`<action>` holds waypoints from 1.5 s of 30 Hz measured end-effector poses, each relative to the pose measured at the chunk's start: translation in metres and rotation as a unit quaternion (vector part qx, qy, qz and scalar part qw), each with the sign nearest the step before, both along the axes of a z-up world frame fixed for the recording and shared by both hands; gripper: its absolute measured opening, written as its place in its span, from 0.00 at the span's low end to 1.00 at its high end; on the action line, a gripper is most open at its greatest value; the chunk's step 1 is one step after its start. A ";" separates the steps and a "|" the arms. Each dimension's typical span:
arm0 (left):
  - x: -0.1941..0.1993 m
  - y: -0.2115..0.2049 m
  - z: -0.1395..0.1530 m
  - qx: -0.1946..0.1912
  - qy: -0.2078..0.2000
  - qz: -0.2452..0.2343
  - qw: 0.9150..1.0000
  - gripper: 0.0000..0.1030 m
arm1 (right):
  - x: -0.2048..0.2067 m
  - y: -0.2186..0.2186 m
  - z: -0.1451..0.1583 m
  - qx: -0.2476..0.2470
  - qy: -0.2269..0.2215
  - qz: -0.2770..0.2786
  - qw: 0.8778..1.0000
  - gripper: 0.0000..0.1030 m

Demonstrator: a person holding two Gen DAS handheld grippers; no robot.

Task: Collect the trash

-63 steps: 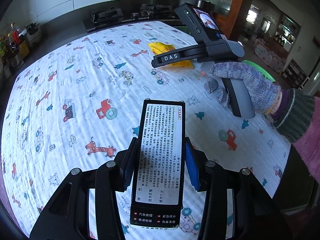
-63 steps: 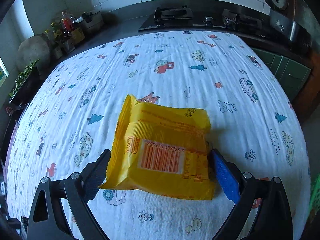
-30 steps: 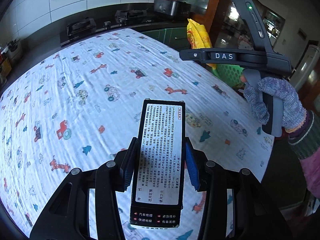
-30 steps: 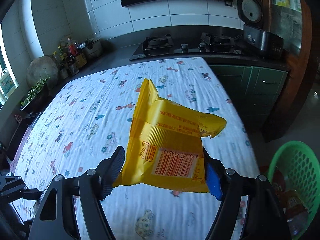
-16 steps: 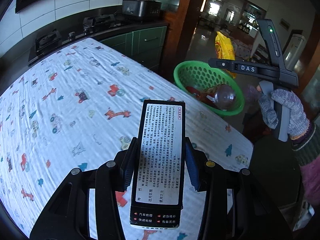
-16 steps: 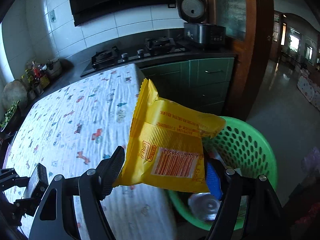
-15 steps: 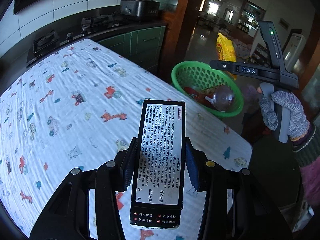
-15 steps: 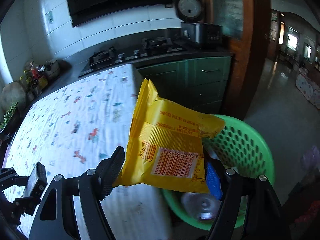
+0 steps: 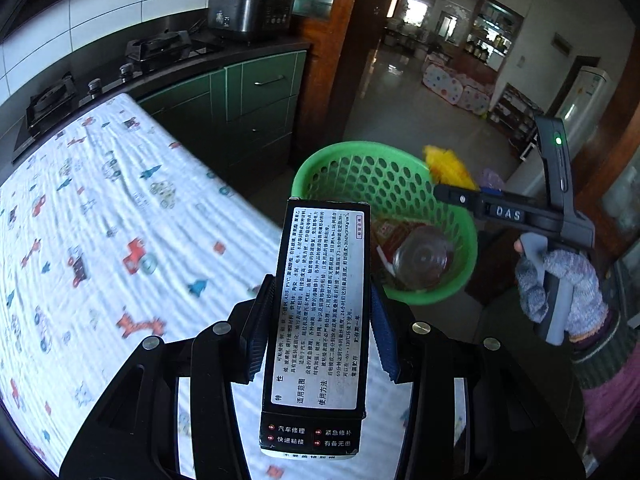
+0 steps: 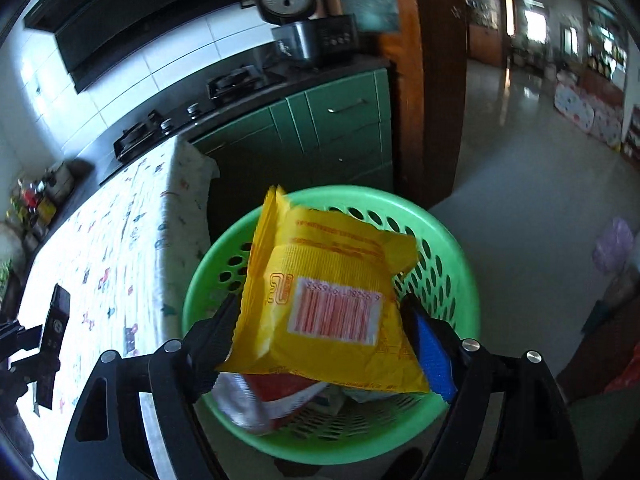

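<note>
My left gripper [image 9: 318,330] is shut on a long black box with a white printed label [image 9: 318,320], held above the table edge and pointing toward the green perforated basket [image 9: 466,258]. My right gripper [image 10: 324,334] is shut on a yellow snack wrapper with a barcode [image 10: 328,300], held directly over the green basket [image 10: 448,240]. In the left wrist view the right gripper [image 9: 452,196] and the wrapper [image 9: 448,168] hang over the basket's far rim. The basket holds a clear plastic lid [image 9: 420,260] and red wrappers [image 10: 280,396].
The table with a cartoon-print cloth [image 9: 100,232] lies to the left of the basket. Green cabinets [image 10: 332,128], a stove [image 9: 156,50] and a rice cooker [image 10: 304,36] stand behind. A wooden door post [image 10: 424,80] rises beyond the basket. Tiled floor [image 10: 520,200] lies to the right.
Both grippers swung right from the table toward the basket. The right gripper with the yellow wrapper now hangs right over the basket. The left gripper still holds the black box.
</note>
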State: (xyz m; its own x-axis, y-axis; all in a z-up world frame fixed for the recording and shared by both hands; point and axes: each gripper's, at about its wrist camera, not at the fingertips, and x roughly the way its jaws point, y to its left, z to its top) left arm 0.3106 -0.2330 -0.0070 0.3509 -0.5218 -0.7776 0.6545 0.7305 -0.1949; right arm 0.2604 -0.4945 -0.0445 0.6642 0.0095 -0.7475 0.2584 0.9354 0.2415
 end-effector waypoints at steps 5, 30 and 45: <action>0.014 -0.025 -0.003 -0.004 0.010 -0.002 1.000 0.43 | -0.004 -0.016 -0.010 0.011 0.001 -0.011 1.000 0.79; 0.057 -0.103 -0.034 -0.010 0.028 -0.022 0.999 0.56 | -0.050 -0.007 0.006 -0.025 -0.038 -0.004 0.999 0.82; 0.009 -0.049 0.005 -0.027 -0.024 0.005 0.999 0.74 | -0.089 0.033 0.020 -0.025 -0.068 -0.007 0.997 0.84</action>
State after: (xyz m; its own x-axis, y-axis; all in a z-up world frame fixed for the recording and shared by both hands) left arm 0.3196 -0.2824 -0.0017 0.3913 -0.5588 -0.7311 0.6573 0.7258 -0.2029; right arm 0.1717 -0.4613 -0.0246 0.7594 -0.0359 -0.6497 0.2402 0.9434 0.2286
